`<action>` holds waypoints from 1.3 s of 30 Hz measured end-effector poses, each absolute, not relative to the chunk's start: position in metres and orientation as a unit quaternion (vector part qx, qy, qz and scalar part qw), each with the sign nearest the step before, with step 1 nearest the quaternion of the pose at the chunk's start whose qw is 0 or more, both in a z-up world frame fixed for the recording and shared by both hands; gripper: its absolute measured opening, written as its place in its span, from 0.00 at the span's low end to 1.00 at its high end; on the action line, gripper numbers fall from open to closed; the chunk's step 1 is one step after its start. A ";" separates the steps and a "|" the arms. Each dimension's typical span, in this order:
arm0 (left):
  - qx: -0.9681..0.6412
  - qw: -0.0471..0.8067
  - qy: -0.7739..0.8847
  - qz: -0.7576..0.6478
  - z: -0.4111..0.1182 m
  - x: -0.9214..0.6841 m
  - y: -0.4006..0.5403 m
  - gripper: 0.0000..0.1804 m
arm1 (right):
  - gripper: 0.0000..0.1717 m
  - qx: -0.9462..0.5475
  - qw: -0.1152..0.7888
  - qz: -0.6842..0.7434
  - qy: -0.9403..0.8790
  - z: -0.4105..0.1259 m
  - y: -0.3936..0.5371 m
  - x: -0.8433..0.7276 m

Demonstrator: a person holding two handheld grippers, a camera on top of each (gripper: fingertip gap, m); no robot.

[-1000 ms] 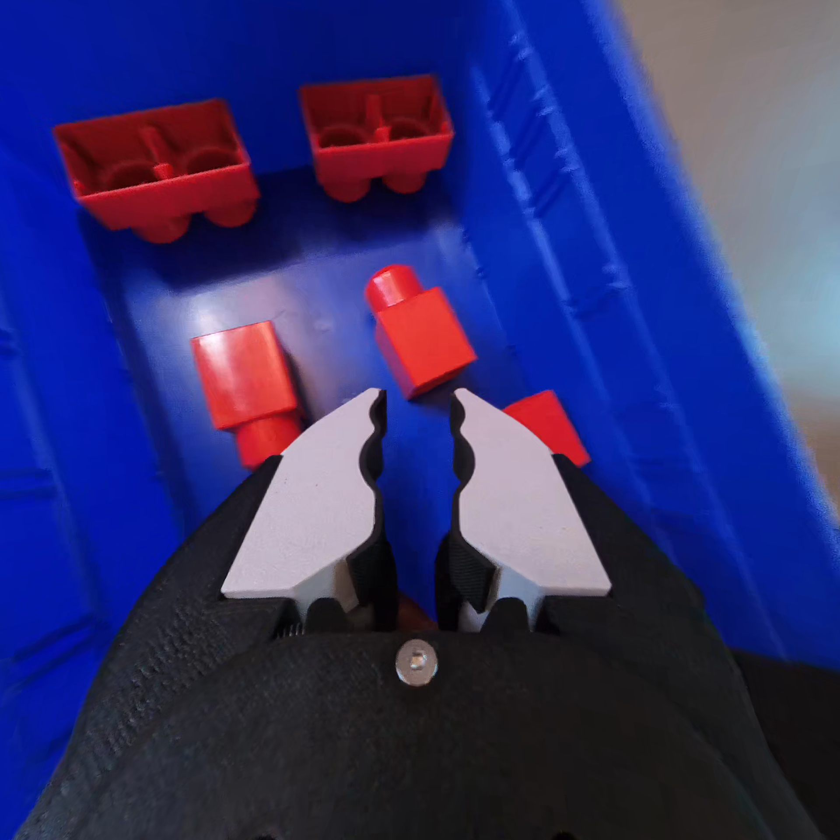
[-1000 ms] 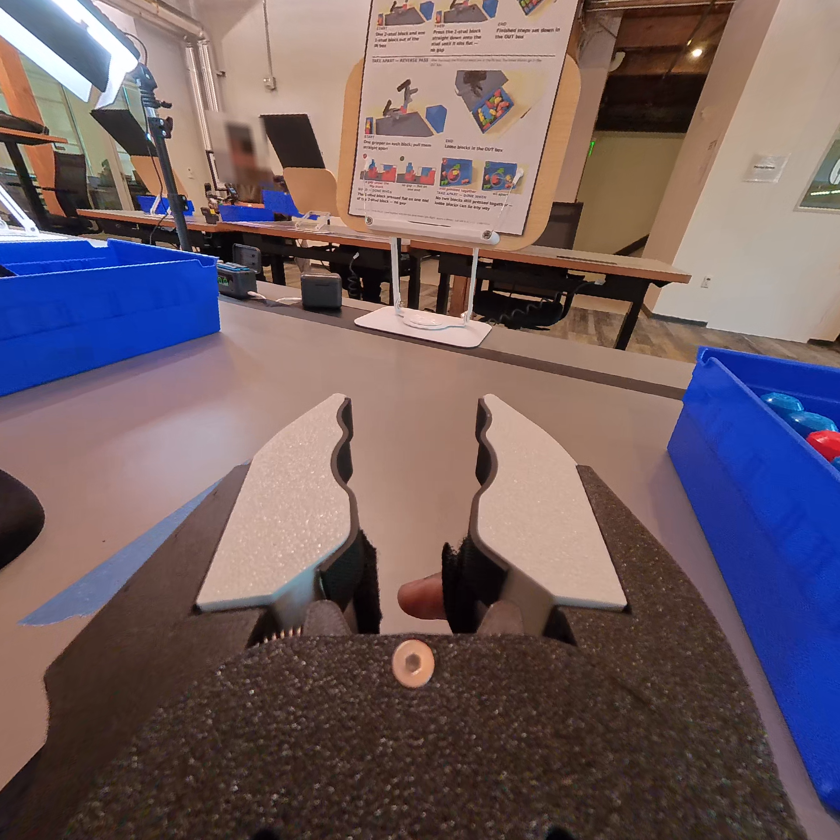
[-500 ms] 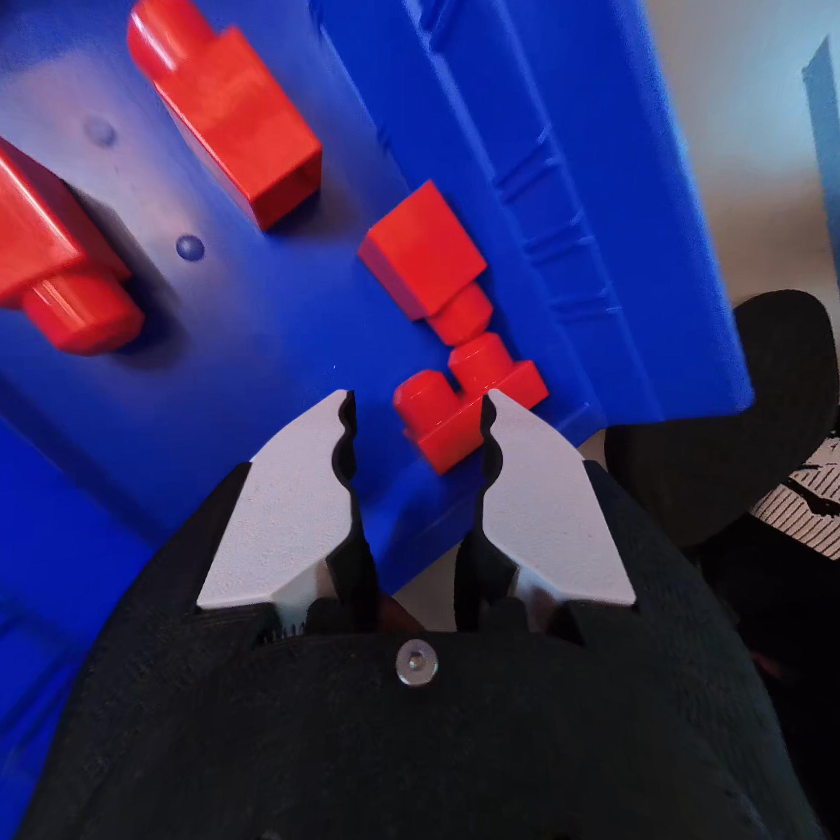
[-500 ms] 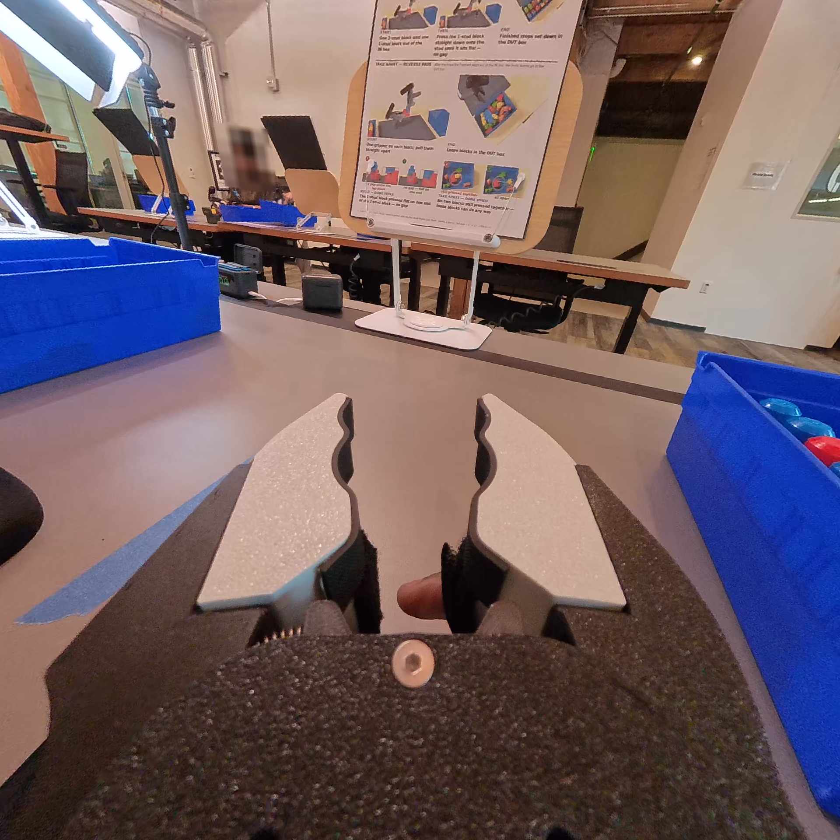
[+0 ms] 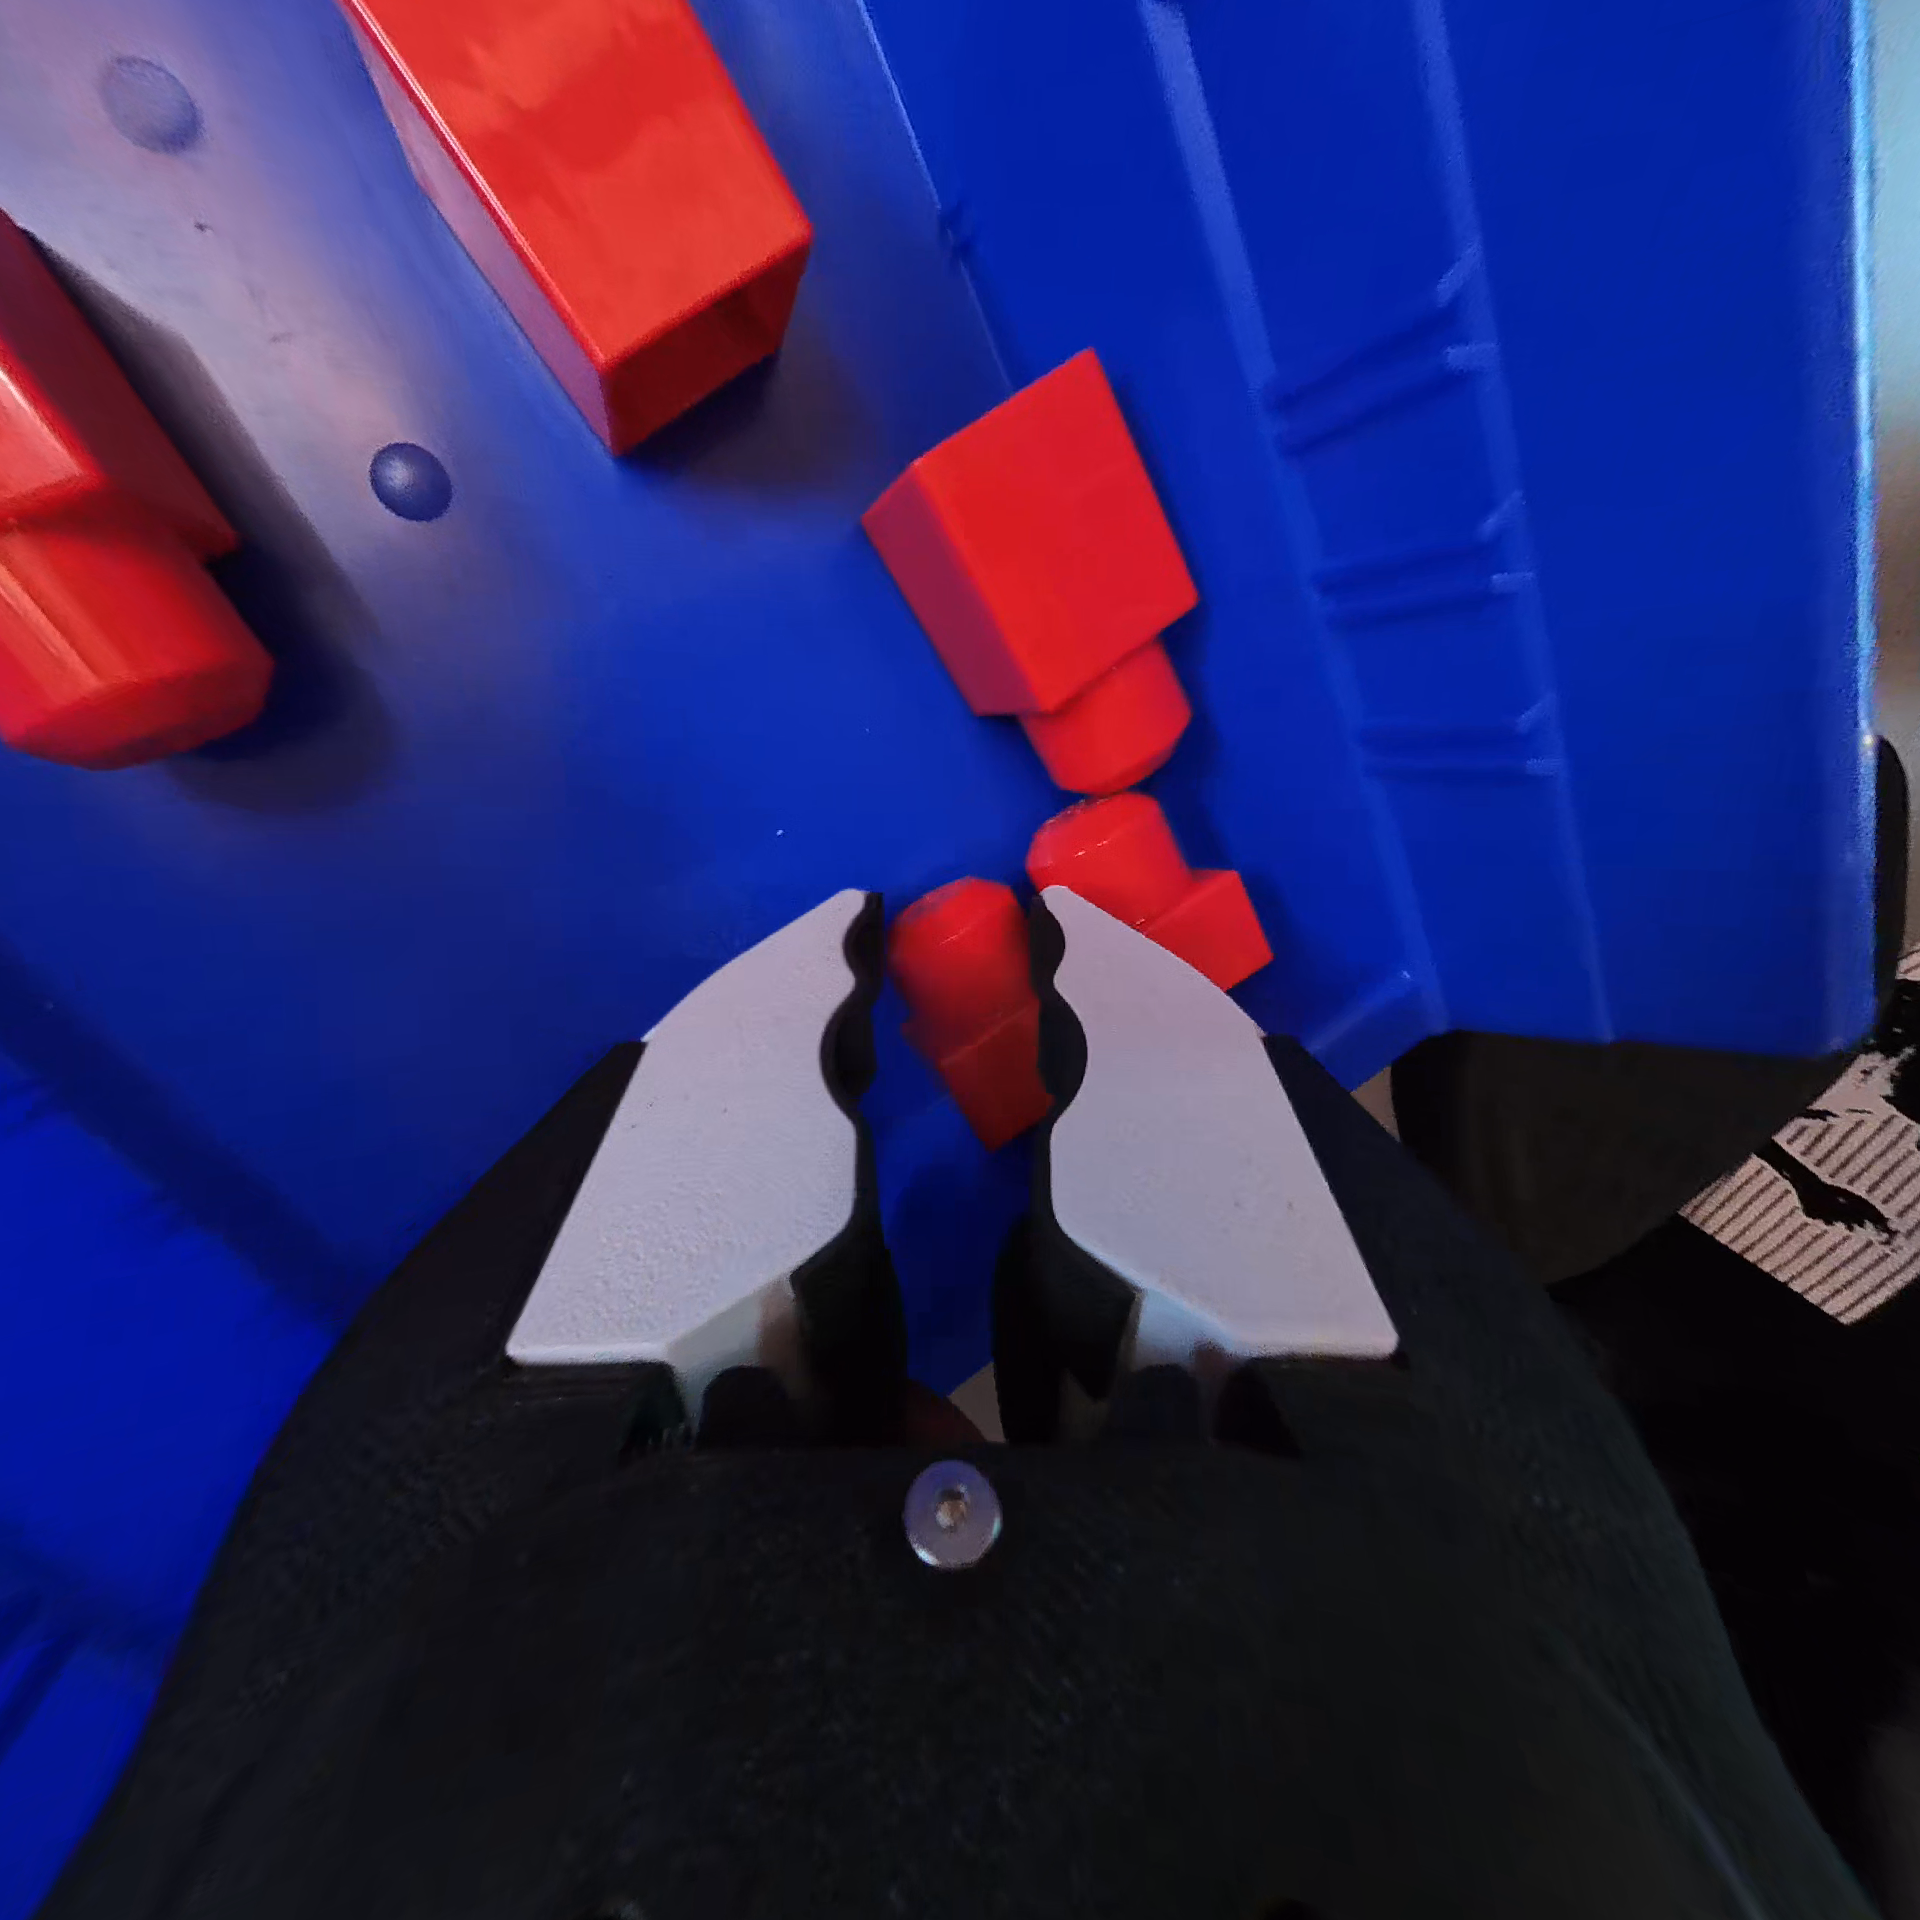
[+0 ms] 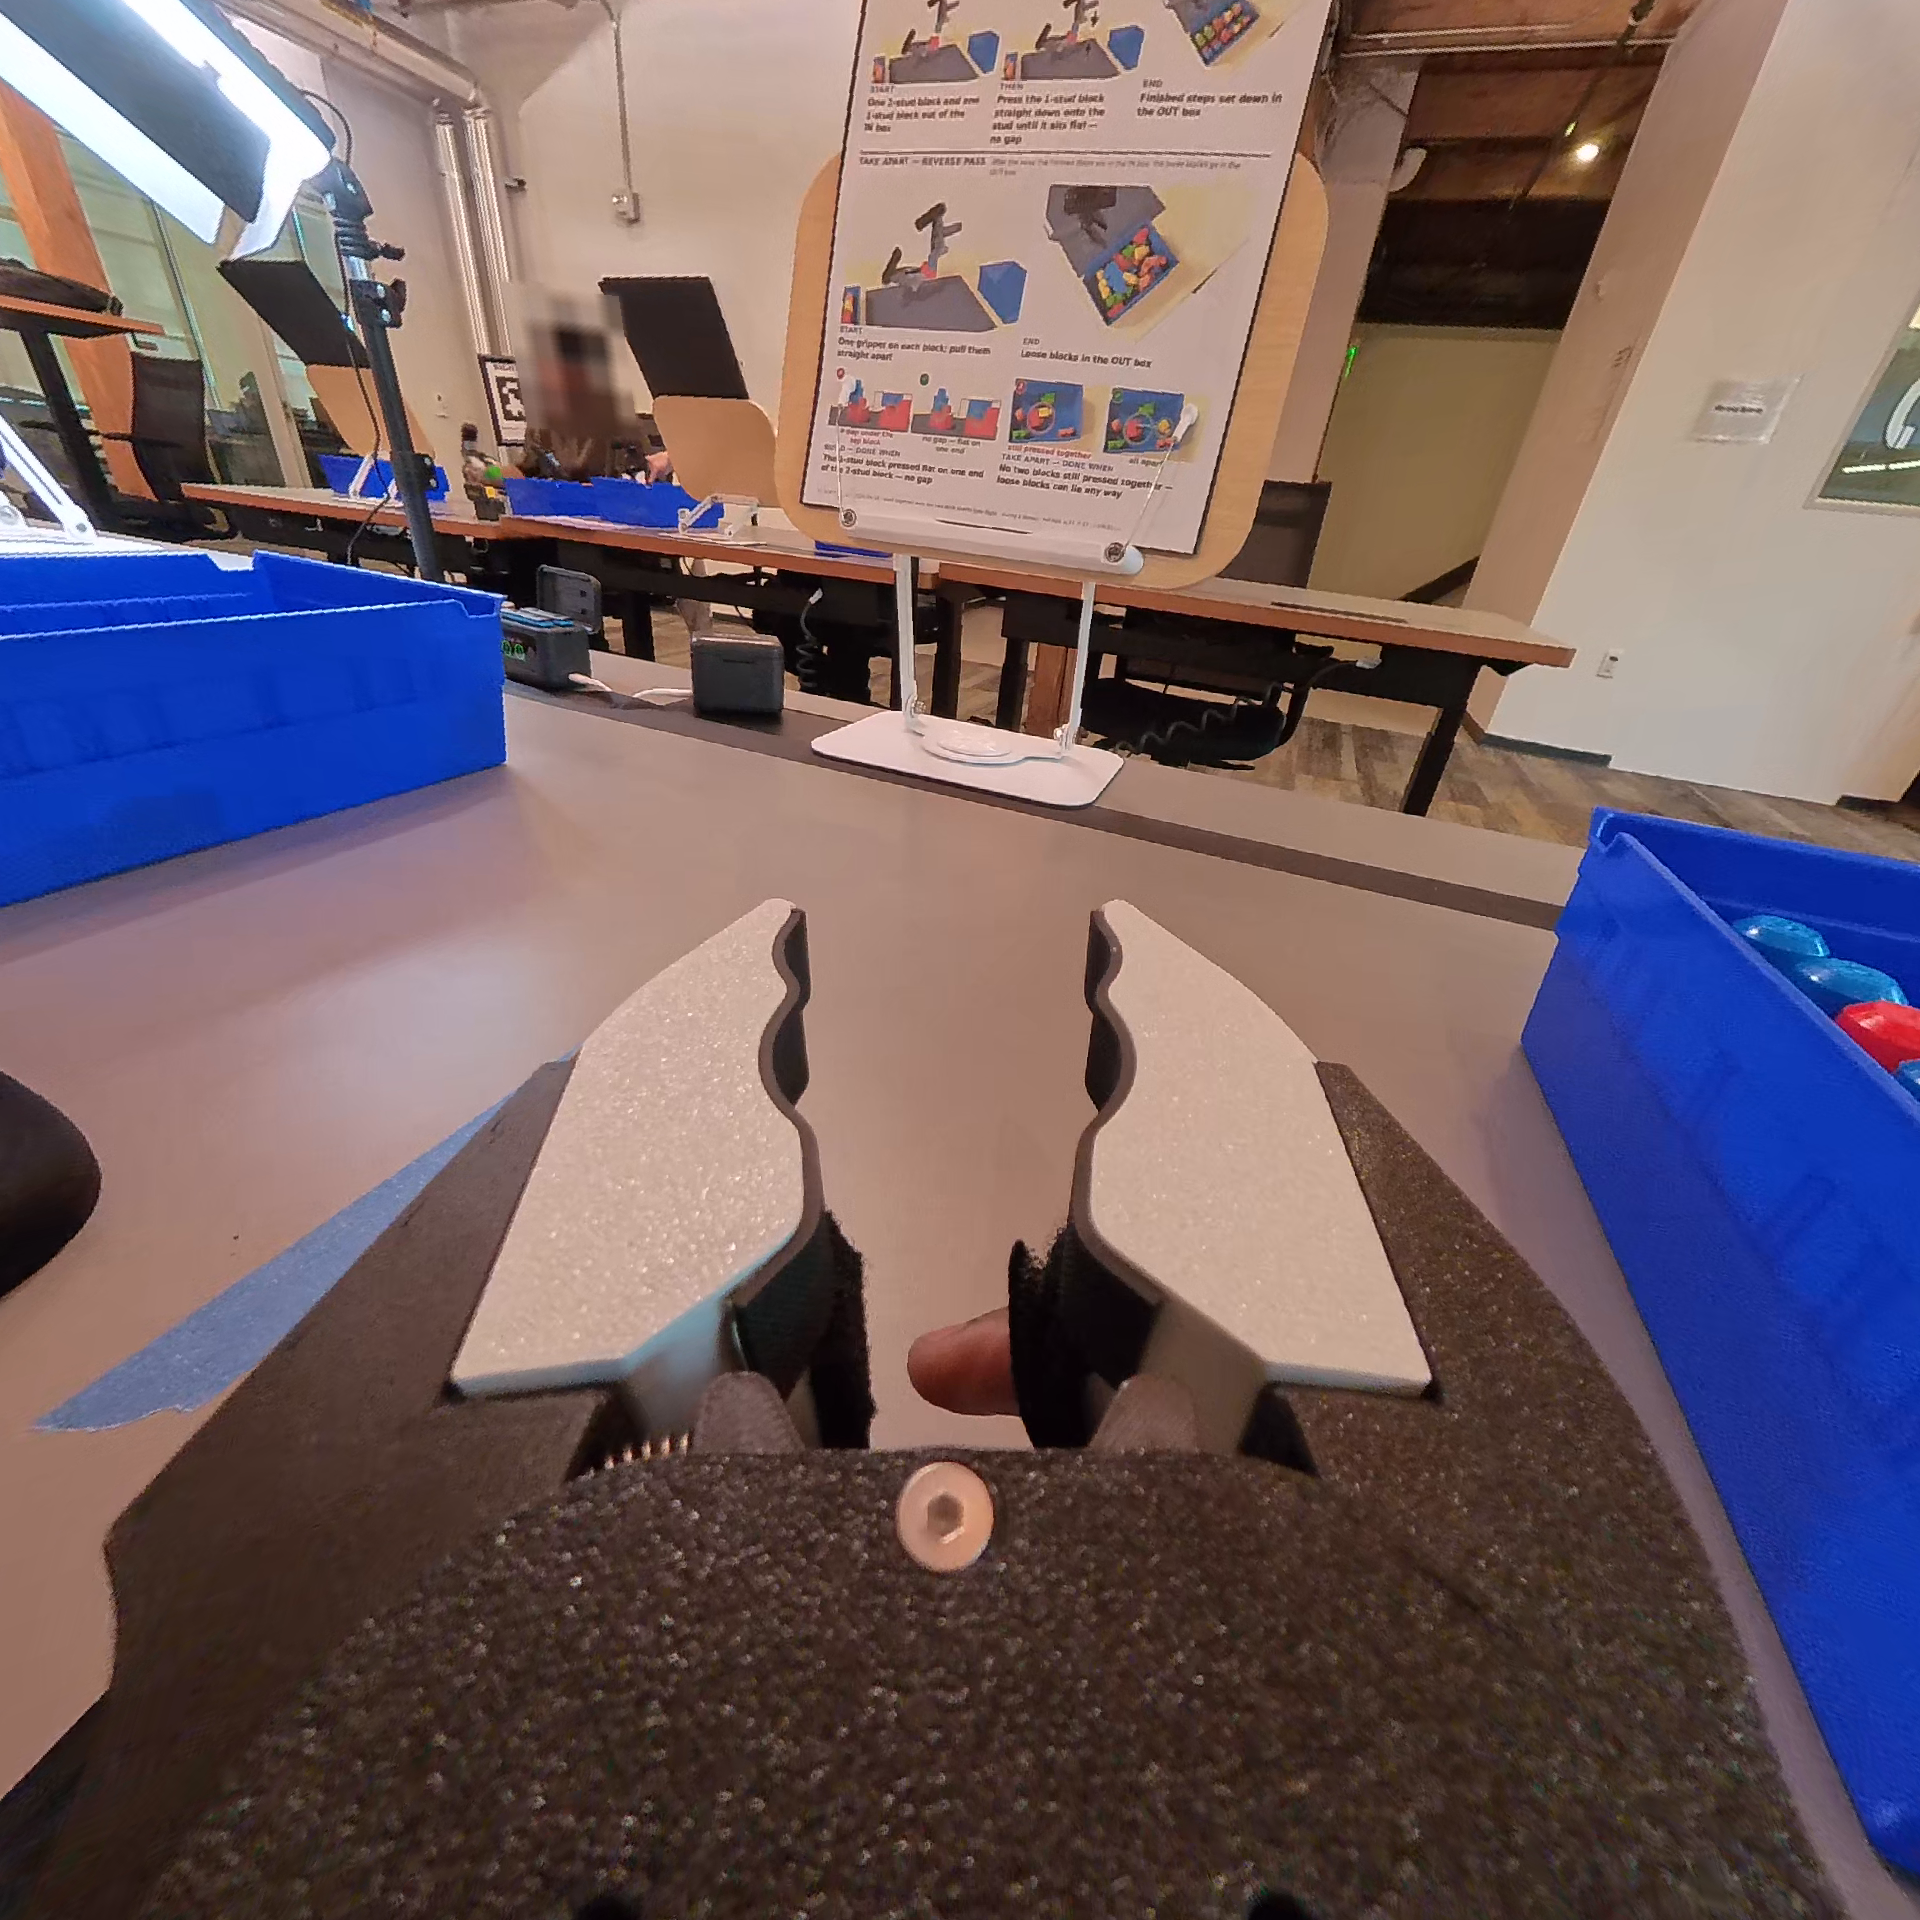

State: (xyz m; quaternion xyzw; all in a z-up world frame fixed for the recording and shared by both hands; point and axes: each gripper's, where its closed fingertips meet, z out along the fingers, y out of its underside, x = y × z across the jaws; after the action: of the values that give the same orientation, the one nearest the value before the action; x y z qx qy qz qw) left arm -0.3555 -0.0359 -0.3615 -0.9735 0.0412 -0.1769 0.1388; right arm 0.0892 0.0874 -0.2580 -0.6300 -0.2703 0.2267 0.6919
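Left tool (image 5: 956, 925): clamped on one stud of a two-stud red block (image 5: 977, 1039), both pads against the stud; block low in the blue bin (image 5: 1558, 520), near the bin's side wall. Second stud (image 5: 1112, 862) just beside the right finger, tip almost touching the stud of a one-stud red block (image 5: 1039, 540). Further red blocks (image 5: 613, 208) on the bin floor. Right tool (image 6: 945, 925): fingers apart, bare, above the grey desk (image 6: 935, 831); second blue bin (image 6: 1714, 1143) to the right, sign stand (image 6: 1049, 312) ahead
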 end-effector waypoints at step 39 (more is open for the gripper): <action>-0.923 0.161 0.337 0.089 -0.345 -0.414 -0.014 0.38 | 0.28 -0.611 0.705 0.231 -0.278 -0.253 0.083 0.088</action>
State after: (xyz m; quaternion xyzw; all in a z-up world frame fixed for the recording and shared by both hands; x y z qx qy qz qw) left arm -0.4140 -0.0142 -0.3450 -0.9234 0.3368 0.0888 0.1610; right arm 0.0882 0.0826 -0.2530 -0.6106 -0.2778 0.2307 0.7049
